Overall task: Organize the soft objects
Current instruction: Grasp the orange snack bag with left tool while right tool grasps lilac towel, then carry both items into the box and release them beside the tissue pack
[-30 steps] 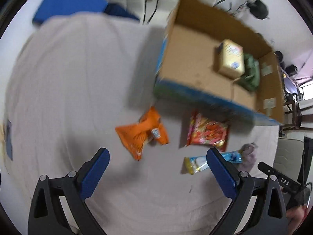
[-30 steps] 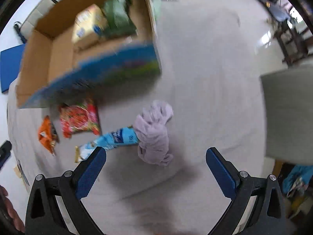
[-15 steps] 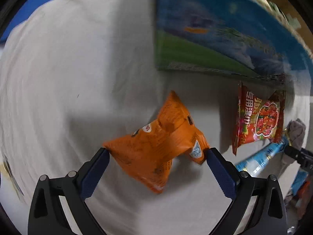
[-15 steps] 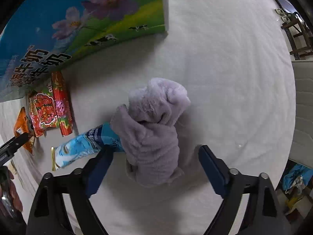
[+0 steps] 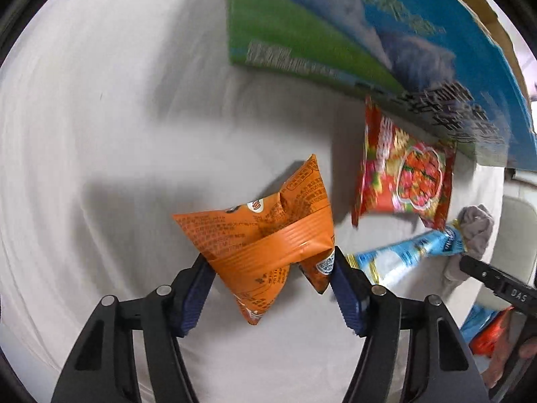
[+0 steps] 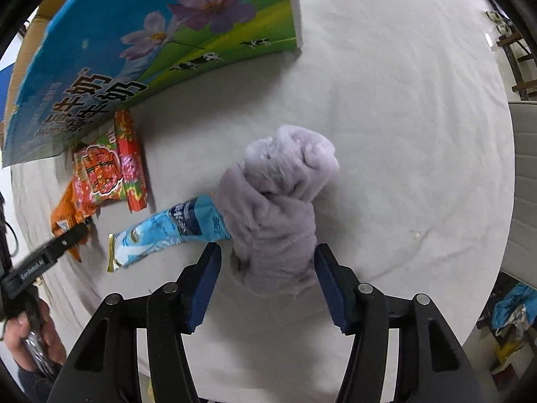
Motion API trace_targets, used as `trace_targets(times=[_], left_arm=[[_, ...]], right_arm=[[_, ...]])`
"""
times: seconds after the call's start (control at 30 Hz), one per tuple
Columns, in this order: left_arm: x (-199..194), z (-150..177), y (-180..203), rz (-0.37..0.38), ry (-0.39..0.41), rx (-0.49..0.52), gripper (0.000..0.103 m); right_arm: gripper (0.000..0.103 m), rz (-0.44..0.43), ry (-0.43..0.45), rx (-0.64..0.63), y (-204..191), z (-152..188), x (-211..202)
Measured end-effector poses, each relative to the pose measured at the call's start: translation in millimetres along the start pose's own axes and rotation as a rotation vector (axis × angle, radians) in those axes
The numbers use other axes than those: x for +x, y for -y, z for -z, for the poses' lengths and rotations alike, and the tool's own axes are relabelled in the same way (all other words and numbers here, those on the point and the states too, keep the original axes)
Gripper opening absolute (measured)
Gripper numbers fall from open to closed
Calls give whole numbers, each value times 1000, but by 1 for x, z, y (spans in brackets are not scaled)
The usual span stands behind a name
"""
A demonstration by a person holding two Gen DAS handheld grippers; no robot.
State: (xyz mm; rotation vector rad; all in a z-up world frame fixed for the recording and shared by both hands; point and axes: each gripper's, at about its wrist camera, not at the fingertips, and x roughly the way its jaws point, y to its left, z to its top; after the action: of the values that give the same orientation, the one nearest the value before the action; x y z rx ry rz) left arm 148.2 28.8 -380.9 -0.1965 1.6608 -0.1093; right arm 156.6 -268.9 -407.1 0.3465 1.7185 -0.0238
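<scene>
In the left wrist view my left gripper is closed on the crumpled orange snack bag, its blue pads touching both sides of the bag. A red snack pack and a light blue packet lie to its right. In the right wrist view my right gripper straddles the lower end of a bunched lilac cloth; the pads stand close to the cloth with a small gap on the left side. The light blue packet pokes out from under the cloth.
A cardboard box with a blue and green printed side stands behind the items on the white cloth-covered table; it also shows in the right wrist view. A red snack pack lies by the box. A pale chair stands at the right.
Both grippers came down close to the table. The left one closed from wide open onto the orange bag. The right one narrowed around the lilac cloth.
</scene>
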Motion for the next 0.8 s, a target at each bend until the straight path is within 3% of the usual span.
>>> trace_targets(times=[0.13,0.23,0.33,0.63,0.8], left_arm=[[7,29,-2,30,-10,-59,63],[13,45,1,41,-20,-73,63],[12,63,10,37,-10,-63,63],[-40,91,66,60,102,0,63],[-82,80,84,69,164,57,63]], right_arm=[[60,7,-12,13,3,10,6],[42,-39,-23,31,8,17,14],[39,-32,-14,43,10,23,12],[38,-43,66,38,0,51,-38],[38,-78,113,2,-9,69,-79]])
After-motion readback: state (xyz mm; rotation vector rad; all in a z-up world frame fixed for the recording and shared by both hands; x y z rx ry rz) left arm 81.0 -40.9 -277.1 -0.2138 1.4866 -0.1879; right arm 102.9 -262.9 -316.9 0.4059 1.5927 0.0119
